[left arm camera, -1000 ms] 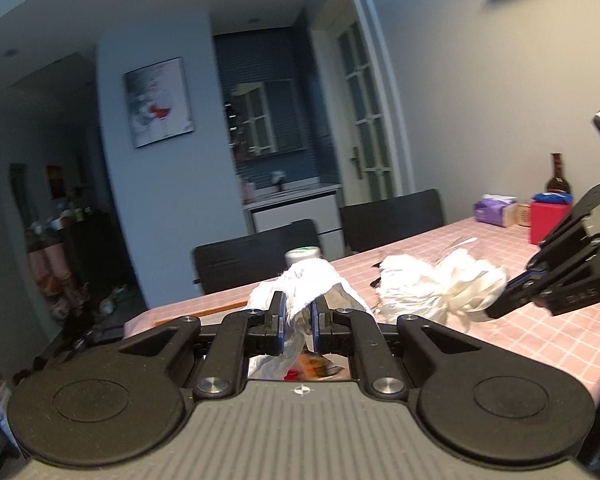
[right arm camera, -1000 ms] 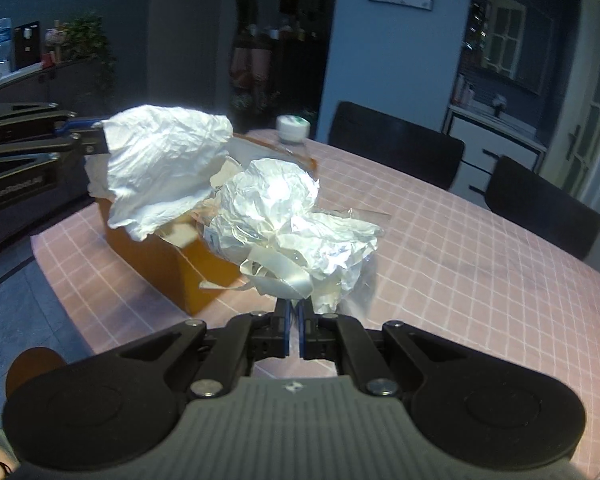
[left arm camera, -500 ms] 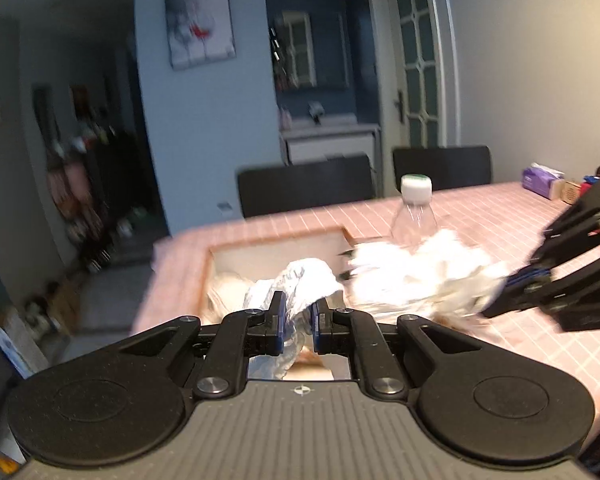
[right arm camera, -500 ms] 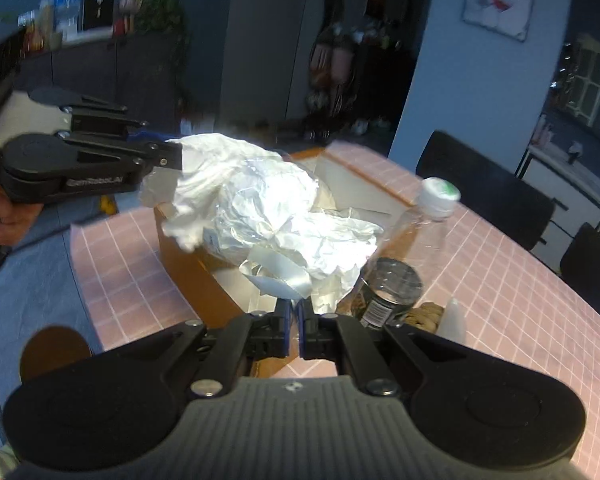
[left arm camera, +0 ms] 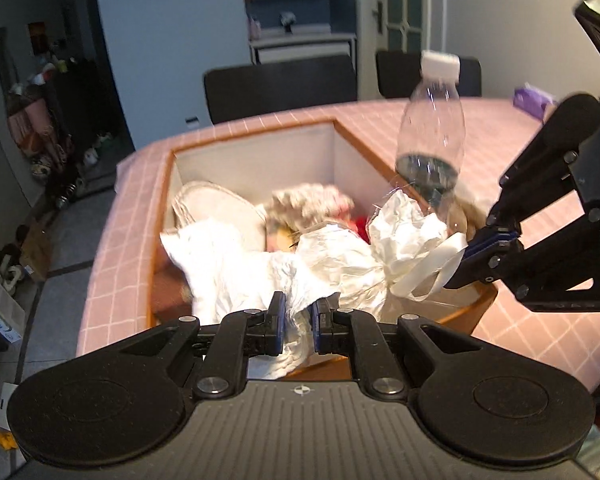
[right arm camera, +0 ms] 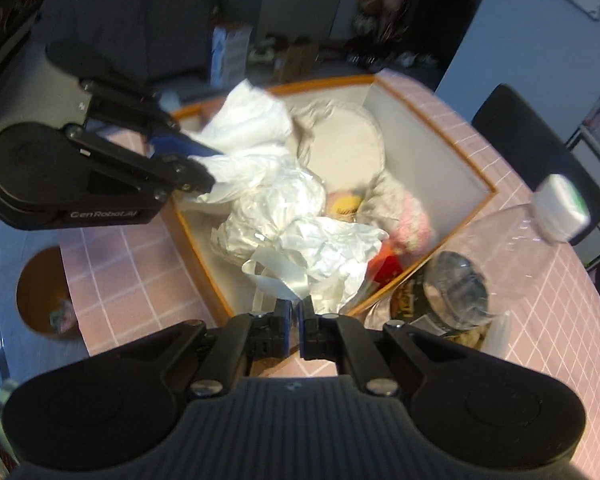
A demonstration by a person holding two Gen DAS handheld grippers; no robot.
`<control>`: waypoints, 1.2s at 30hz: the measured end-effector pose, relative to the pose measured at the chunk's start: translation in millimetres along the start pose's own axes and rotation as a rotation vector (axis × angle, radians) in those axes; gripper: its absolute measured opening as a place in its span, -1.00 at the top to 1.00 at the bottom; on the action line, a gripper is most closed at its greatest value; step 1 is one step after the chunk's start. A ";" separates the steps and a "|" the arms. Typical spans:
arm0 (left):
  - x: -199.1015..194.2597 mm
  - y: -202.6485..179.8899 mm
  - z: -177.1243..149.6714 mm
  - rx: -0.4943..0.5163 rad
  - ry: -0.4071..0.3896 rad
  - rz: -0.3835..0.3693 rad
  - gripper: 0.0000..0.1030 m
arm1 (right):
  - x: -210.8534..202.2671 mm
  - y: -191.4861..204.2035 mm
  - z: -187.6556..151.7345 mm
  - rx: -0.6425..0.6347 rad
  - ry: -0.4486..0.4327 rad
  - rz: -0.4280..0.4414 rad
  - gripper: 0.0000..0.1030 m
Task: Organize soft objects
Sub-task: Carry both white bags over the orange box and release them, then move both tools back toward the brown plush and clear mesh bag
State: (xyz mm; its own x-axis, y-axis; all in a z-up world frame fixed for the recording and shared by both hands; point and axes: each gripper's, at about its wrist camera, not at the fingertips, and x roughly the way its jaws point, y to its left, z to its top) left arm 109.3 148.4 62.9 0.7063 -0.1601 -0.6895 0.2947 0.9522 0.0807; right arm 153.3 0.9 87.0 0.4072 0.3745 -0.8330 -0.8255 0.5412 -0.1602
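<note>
Over box (left arm camera: 256, 136) | crumpled white, seemingly plastic, bag (left arm camera: 340, 260) | both grippers' fingers clamp it

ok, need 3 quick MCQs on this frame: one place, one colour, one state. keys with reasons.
1. Where is the white crumpled bag?
A over the open box
B on a chair
C on the floor

2. What colour is the bottle cap?
A red
B white
C black

3. What state is the right gripper in?
A wide open, empty
B shut on the bag's white strap
C out of view

Answers: 1 A, it hangs over the orange-rimmed box; 2 B, the cap on the clear bottle looks white; 3 B, the strap runs into its closed jaws.
</note>
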 end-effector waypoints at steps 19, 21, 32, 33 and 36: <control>-7.4 25.2 8.0 -0.123 0.059 -0.172 0.00 | 10.0 -4.6 15.2 -0.014 0.059 0.036 0.59; -12.2 25.4 12.2 -0.121 0.040 -0.152 0.00 | 5.6 -5.4 16.4 -0.009 0.044 0.032 0.59; -54.8 -8.3 18.9 -0.022 -0.092 -0.116 0.08 | -29.9 -9.8 9.1 0.013 -0.039 0.013 0.52; -58.8 -13.7 18.5 -0.011 -0.109 -0.116 0.08 | -35.0 -10.4 6.2 0.018 -0.050 0.008 0.50; -69.2 -32.0 18.5 0.033 -0.180 -0.094 0.09 | -51.7 -14.9 -5.6 0.048 -0.091 -0.015 0.40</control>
State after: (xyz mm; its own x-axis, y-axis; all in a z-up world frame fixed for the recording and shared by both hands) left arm 62.8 124.2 121.3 0.7777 -0.2947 -0.5552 0.3836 0.9222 0.0480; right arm 142.3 -30.7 129.4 0.4550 0.4317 -0.7788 -0.8001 0.5822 -0.1447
